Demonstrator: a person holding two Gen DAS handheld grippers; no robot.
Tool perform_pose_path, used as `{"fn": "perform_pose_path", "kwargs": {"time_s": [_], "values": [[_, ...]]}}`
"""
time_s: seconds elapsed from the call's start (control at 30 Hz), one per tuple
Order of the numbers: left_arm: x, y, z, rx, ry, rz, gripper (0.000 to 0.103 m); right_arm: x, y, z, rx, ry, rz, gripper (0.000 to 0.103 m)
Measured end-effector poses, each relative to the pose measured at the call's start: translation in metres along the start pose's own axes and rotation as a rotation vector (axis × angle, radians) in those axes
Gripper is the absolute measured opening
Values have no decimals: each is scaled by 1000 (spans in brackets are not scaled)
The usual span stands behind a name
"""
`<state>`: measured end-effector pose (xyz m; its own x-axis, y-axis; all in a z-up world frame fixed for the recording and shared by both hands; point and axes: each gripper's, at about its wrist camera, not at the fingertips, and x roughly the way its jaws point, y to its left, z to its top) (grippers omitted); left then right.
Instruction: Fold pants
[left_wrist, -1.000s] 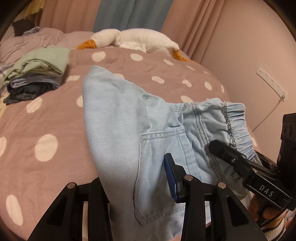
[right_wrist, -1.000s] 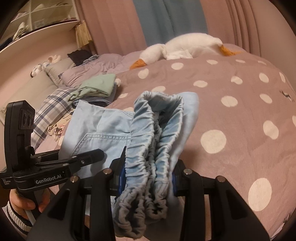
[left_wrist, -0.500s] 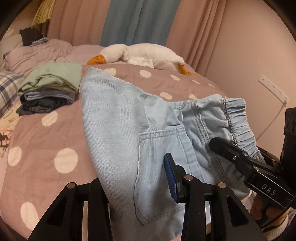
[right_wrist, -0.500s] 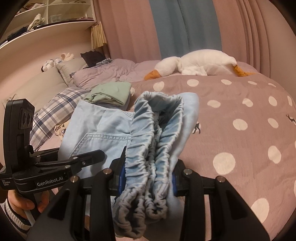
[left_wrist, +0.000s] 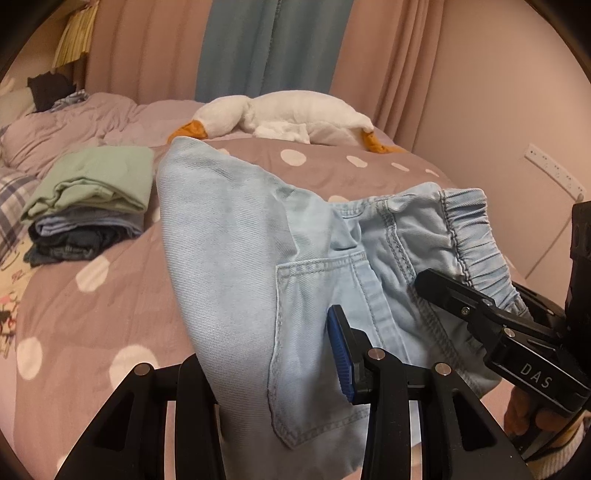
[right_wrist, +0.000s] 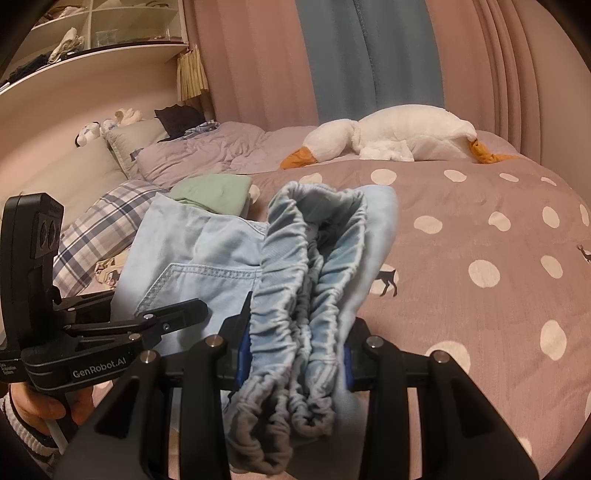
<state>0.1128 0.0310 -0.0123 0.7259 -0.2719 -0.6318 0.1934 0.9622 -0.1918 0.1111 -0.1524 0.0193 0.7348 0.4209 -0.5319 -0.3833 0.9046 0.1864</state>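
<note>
Light blue denim pants (left_wrist: 236, 258) hang folded between both grippers, above the polka-dot bed. My left gripper (left_wrist: 273, 354) is shut on the fold by the back pocket (left_wrist: 314, 332). My right gripper (right_wrist: 295, 343) is shut on the bunched elastic waistband (right_wrist: 295, 295). The right gripper also shows in the left wrist view (left_wrist: 480, 317), and the left gripper in the right wrist view (right_wrist: 162, 317), at the pants' left side.
A stack of folded clothes (left_wrist: 88, 199) with a green piece on top lies at the left of the mauve polka-dot duvet (right_wrist: 480, 251). A white plush goose (right_wrist: 399, 136) lies at the far side. Plaid pillow (right_wrist: 96, 229), shelves (right_wrist: 92, 40) and a wall socket (left_wrist: 554, 173) border the bed.
Both grippers have lifted the pants higher, and the views tilt up, so more curtain and wall show. Grips are unchanged.
</note>
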Motion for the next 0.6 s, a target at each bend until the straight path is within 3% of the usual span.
{"fn": "perform_pose_path", "kwargs": {"time_s": [0.6], "values": [[87, 29, 29, -14, 71, 25, 39, 99, -33, 18, 48, 72, -14, 37]]}}
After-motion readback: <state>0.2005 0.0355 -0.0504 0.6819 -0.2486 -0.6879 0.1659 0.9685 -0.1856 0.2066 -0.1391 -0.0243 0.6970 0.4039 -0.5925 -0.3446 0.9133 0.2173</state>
